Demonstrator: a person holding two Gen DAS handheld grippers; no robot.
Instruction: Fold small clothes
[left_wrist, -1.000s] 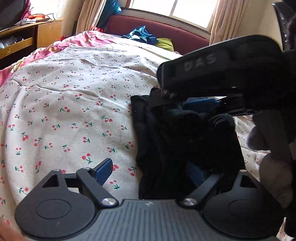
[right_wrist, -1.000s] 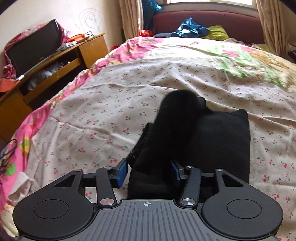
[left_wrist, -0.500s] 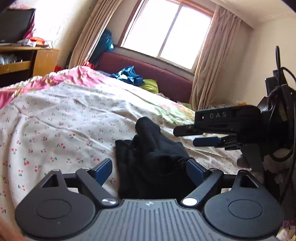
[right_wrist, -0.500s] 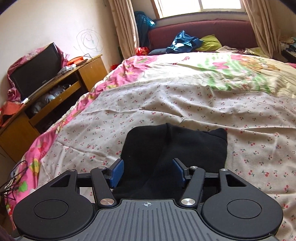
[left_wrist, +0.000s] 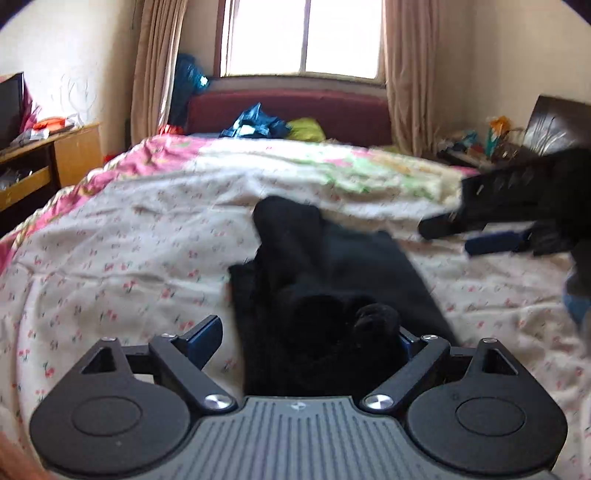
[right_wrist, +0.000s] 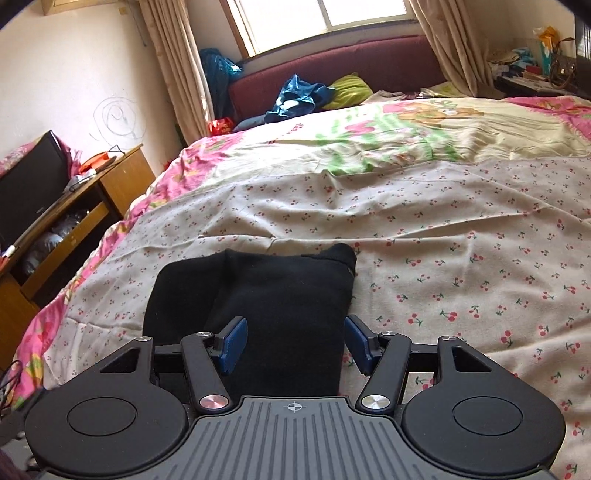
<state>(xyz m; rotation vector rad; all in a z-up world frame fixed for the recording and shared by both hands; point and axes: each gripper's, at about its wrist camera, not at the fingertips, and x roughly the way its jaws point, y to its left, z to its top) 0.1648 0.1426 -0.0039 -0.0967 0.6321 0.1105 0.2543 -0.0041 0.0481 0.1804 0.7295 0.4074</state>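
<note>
A: Garment (right_wrist: 269, 306) — black, lying part-folded on the cherry-print sheet (right_wrist: 461, 258) near the bed's close edge. You are looking at one flap already lapped over the left half; a small corner is sticking up at the far right.

B: What are your grippers doing?

A: Your right gripper (right_wrist: 293, 345) is standing wide, blue pads (right_wrist: 232, 345) either side of the near hem, and none of the cloth is pinched. Out to the right in the left wrist view the same gripper (left_wrist: 491, 236) is showing, clear of the cloth.

B: And the left?

A: Your left gripper (left_wrist: 308, 345) is sitting low over a bunched lump of the garment (left_wrist: 332, 280). The left pad is showing bare, well off the cloth; the right pad is buried behind the lump. The jaws are looking wide, so I am reading it as holding nothing, though that view is blurred.

B: So how are you doing this step well?

A: My judgement: you are between folds. Before closing, be flattening that lump, or it will be trapped inside the next fold. Be taking the near hem with both grippers, evenly spaced, pinching all the layers together. Be carrying it level to the far edge and laying it down square.
</note>
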